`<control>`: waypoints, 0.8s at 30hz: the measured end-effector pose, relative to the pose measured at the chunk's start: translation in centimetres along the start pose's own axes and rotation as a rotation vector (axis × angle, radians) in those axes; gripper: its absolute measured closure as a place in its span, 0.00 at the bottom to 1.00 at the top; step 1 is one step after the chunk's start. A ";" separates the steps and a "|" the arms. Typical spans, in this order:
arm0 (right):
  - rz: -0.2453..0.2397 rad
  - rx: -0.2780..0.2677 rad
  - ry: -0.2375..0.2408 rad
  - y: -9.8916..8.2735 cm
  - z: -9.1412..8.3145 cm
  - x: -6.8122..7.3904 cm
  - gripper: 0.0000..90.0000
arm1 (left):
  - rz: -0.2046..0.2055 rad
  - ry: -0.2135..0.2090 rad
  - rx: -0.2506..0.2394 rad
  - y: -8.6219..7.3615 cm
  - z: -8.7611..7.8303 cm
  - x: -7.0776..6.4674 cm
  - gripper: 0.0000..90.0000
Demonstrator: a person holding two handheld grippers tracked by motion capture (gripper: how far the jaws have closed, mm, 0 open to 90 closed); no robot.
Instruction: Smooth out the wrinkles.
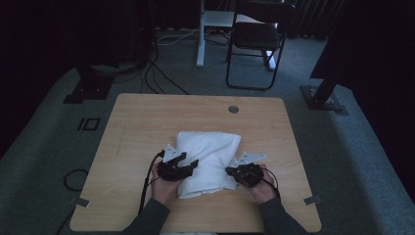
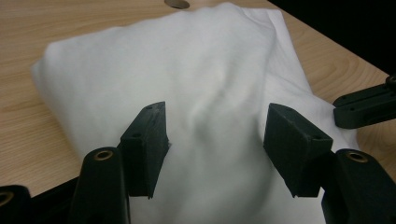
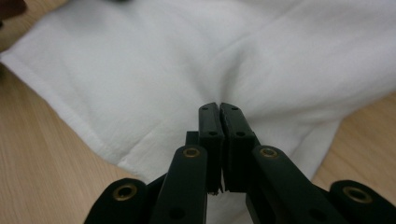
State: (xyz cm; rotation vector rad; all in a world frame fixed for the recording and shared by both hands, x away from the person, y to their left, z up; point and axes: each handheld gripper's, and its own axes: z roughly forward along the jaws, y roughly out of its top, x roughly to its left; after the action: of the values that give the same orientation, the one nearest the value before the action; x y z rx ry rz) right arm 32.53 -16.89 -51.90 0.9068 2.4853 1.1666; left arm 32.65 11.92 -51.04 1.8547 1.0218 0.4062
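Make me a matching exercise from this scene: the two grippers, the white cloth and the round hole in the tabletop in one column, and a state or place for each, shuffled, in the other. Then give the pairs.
Things:
1. left gripper
2. right gripper
3. white cloth
4. round hole

States or places:
A. jaws shut, pinching a fold of fabric
B. lies folded on the wooden table, between the two hands
C. at the far edge of the tabletop, beyond the cloth
D. jaws apart over the fabric, pads not pressing on it

Pairs: 1-D, 2-A, 3-B, 4-C
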 end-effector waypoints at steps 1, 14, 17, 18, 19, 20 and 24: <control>0.000 0.000 0.000 0.0 0.0 0.0 0.98 | 0.002 -0.001 0.002 0.0 -0.1 0.0 0.45; 0.052 0.064 -0.076 -1.4 1.8 -1.2 0.96 | 0.047 0.003 0.061 -0.1 2.5 -0.1 0.44; 0.069 0.053 -0.069 -1.2 2.2 -1.2 0.96 | 0.049 0.034 0.064 0.4 3.1 0.6 0.44; 0.076 0.049 -0.064 -1.1 2.4 -1.2 0.96 | 0.047 0.053 0.066 0.8 3.5 1.2 0.44; 0.087 0.041 -0.054 -0.9 2.8 -1.3 0.96 | 0.050 0.072 0.073 1.2 3.8 1.7 0.44; 0.095 0.036 -0.049 -0.6 3.2 -1.3 0.96 | 0.044 0.085 0.075 1.5 4.1 2.1 0.44; 0.105 0.035 -0.062 1.0 4.9 -1.4 0.96 | 0.026 0.138 0.086 2.7 5.1 3.9 0.42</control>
State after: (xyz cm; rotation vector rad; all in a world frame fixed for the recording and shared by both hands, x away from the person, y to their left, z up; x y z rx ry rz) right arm 36.26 -14.31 -54.37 1.0780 2.4421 1.1128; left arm 39.54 11.53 -51.79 1.9395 1.1241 0.5194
